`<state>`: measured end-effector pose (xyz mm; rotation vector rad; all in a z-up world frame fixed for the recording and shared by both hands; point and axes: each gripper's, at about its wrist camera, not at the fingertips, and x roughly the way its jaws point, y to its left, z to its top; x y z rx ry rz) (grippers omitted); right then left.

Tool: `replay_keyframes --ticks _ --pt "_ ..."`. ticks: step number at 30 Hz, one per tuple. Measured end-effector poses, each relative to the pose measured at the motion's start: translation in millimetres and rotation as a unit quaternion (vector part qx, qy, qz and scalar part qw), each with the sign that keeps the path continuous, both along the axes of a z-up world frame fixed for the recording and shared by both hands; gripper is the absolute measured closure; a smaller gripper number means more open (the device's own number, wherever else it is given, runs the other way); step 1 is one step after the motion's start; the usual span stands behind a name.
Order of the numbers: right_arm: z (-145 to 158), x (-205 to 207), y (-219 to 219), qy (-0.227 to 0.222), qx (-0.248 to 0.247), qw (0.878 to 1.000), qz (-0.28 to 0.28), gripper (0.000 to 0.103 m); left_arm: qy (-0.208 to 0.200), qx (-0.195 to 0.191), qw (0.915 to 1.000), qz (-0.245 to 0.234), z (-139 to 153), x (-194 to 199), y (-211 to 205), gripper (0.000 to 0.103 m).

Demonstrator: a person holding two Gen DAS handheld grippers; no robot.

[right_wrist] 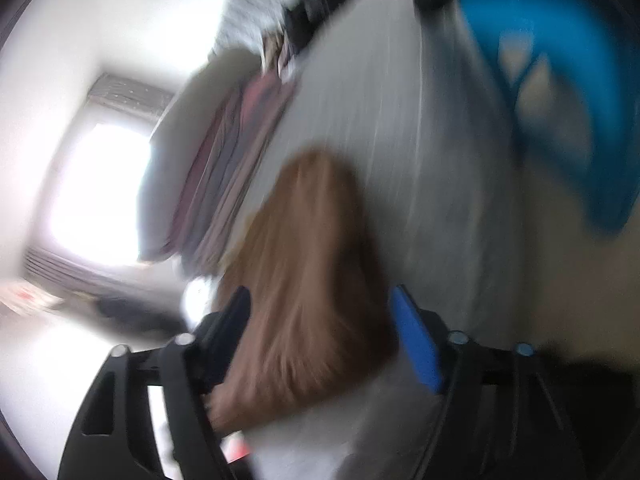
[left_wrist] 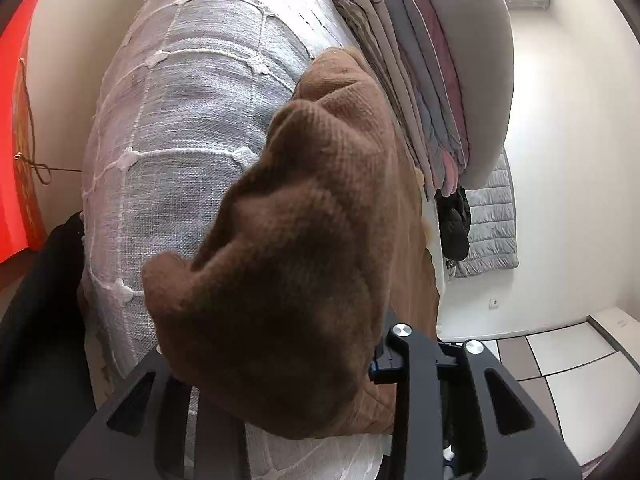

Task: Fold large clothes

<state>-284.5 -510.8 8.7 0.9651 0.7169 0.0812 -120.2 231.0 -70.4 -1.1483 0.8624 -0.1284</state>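
Note:
A brown knitted garment [left_wrist: 304, 240] lies bunched on the grey-blue bedspread [left_wrist: 192, 120]. In the left wrist view its cloth drapes over my left gripper [left_wrist: 280, 364] and hides the fingertips; the jaws look closed on it. In the blurred right wrist view the same brown garment [right_wrist: 308, 280] lies between the fingers of my right gripper [right_wrist: 320, 312], which stand wide apart, a blue pad [right_wrist: 416, 344] on the right and a dark finger [right_wrist: 232, 320] on the left.
A stack of folded grey and pink clothes [left_wrist: 440, 92] lies on the bed beyond the garment, seen also in the right wrist view [right_wrist: 224, 168]. A quilted grey jacket [left_wrist: 492, 220] hangs by the wall. A bright window [right_wrist: 96, 200], a blue object [right_wrist: 560, 92], tiled floor [left_wrist: 576, 384].

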Motion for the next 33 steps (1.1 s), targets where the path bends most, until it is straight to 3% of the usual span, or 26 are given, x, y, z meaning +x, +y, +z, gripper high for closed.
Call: replay_keyframes --ticks 1,4,6,9,11,16,23,29,33 --pt "19.7 -5.7 -3.4 -0.019 -0.047 0.999 -0.011 0.026 0.0 0.001 1.0 0.001 -1.0 -3.6 -4.7 0.07" --pt "52.7 -3.6 13.3 -0.062 -0.119 0.991 0.011 0.018 0.001 0.0 1.0 0.008 -4.8 -7.9 -12.2 0.067" --pt "70.7 6.8 41.3 -0.1 -0.199 0.974 0.04 0.017 -0.002 0.002 0.9999 0.011 -4.1 -8.0 -15.5 0.065" --pt "58.9 -1.2 67.2 -0.145 -0.258 0.952 0.078 0.014 -0.003 0.006 0.9999 0.015 -4.1 -13.6 -17.3 0.064" --pt "42.4 5.8 82.1 -0.149 -0.265 0.949 0.083 0.013 -0.005 0.008 0.9998 0.016 -3.7 -15.1 -17.7 0.063" --pt "50.0 8.4 133.4 -0.197 -0.304 0.924 0.12 0.013 -0.006 0.012 0.9998 0.015 -5.3 -19.4 -14.3 0.062" --pt "44.4 32.6 190.0 -0.19 -0.36 0.899 0.16 0.013 -0.004 0.006 0.9998 0.016 -7.0 -18.8 -10.9 0.06" --pt "43.4 34.4 184.4 -0.192 -0.344 0.908 0.14 0.008 -0.003 0.006 0.9998 0.016 -8.0 -18.7 -8.7 0.057" --pt "44.1 35.4 187.3 -0.19 -0.35 0.906 0.143 0.007 -0.003 0.008 0.9998 0.016 -8.1 -18.5 -7.1 0.056"
